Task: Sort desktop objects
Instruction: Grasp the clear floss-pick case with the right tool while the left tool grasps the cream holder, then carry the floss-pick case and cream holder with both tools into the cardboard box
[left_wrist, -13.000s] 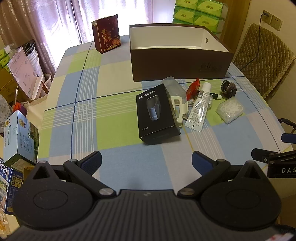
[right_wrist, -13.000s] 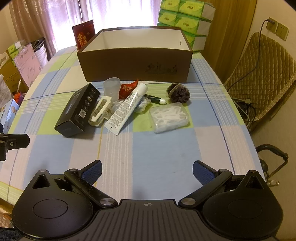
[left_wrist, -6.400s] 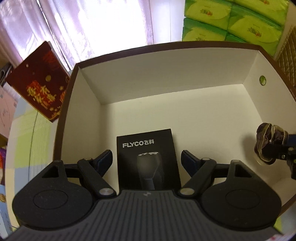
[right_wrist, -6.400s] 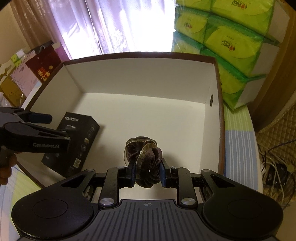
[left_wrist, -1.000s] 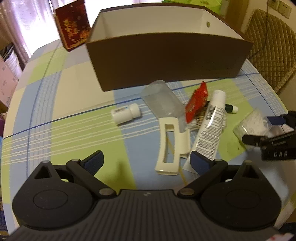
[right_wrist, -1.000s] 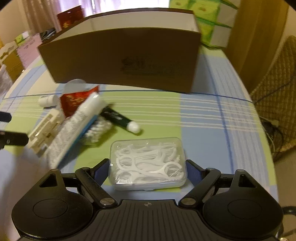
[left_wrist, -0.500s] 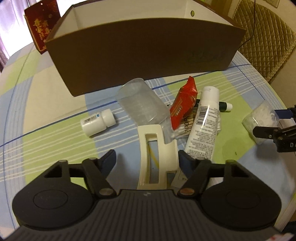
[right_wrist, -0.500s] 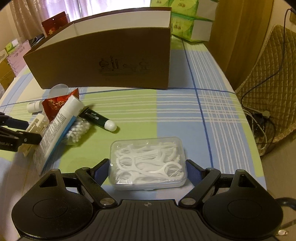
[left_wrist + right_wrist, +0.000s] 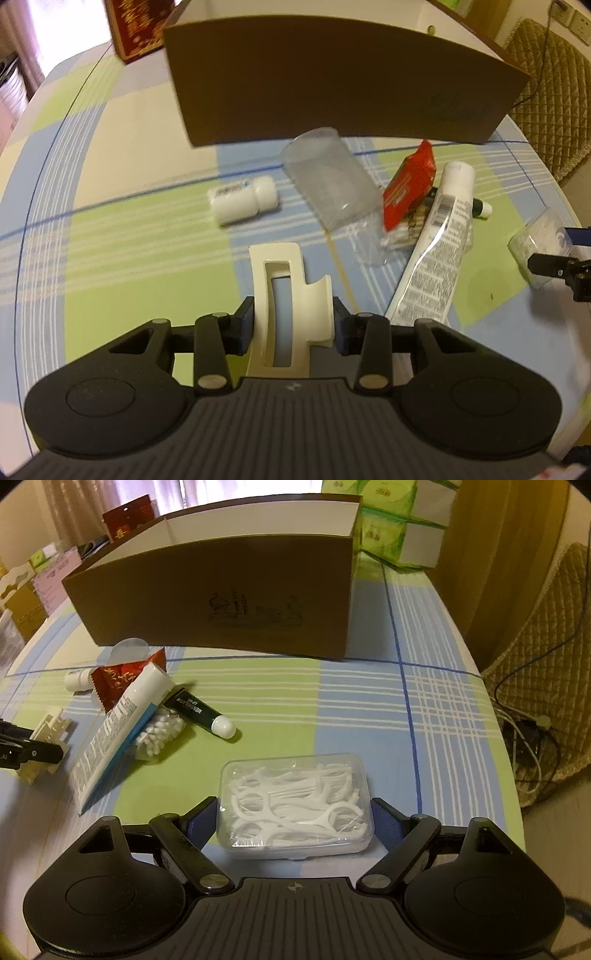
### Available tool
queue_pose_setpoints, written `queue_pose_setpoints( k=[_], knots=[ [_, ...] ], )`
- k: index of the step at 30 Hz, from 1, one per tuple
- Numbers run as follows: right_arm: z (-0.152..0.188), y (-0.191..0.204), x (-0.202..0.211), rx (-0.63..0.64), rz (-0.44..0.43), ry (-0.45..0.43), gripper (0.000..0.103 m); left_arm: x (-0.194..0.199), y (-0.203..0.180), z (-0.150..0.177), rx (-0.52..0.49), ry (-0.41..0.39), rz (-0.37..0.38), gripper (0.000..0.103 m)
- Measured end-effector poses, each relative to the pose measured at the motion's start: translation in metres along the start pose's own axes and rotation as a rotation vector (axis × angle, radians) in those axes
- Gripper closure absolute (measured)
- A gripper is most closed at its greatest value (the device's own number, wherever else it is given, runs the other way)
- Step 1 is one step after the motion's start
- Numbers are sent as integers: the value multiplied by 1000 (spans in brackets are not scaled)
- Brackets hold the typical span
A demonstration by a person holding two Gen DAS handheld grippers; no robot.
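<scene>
A cream hair clip point(image 9: 280, 273) lies on the checked tablecloth, and my left gripper point(image 9: 293, 328) straddles its near end. The jaws are closing and both pads touch the clip's sides. My right gripper point(image 9: 293, 821) is shut on a clear box of floss picks point(image 9: 295, 801), one finger on each short side. Whether that box is off the cloth I cannot tell. The left wrist view shows the same box point(image 9: 535, 236) at the right edge. The brown cardboard box point(image 9: 221, 602) stands open-topped behind the clutter.
Between the grippers lie a white tube point(image 9: 439, 243), a red sachet point(image 9: 408, 184), a clear cup point(image 9: 332, 181) on its side, a white bottle point(image 9: 242, 199), a green lip balm point(image 9: 201, 712) and cotton swabs point(image 9: 159, 734). Tissue packs point(image 9: 399, 528) stand at the back right.
My left gripper has come down and forward over the hair clip, and its jaws have closed from wide apart onto the clip. The right gripper keeps the floss box between its fingers.
</scene>
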State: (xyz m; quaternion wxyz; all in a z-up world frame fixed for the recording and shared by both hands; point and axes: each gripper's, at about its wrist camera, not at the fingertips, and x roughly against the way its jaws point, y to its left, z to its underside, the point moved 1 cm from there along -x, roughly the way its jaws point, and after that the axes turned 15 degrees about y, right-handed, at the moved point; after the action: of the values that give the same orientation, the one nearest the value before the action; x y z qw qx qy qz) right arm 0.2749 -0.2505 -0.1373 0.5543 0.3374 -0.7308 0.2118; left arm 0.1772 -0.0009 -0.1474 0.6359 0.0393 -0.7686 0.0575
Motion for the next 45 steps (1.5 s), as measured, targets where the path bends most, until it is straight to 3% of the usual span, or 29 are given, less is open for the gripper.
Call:
queue_pose_setpoints(
  k=[9,15,28,35,45],
  knots=[
    [-3,-6,0,73,-27,2,20,-4,-14,-4,65,4,-72,63],
    [-5,-7,-3,101,-31,5,20,0,-21,0,124,-6,-112,67],
    [-4,2,3,130,0,52,20,21,-26,25,174,-14,-88,67],
    [-16,3,33,78,-63,17,21,51,-31,16,128,-79,-49,67],
    [-70,1,95,57,-166,-134,21,106,-49,-37,-10,-210,16,67]
  ],
)
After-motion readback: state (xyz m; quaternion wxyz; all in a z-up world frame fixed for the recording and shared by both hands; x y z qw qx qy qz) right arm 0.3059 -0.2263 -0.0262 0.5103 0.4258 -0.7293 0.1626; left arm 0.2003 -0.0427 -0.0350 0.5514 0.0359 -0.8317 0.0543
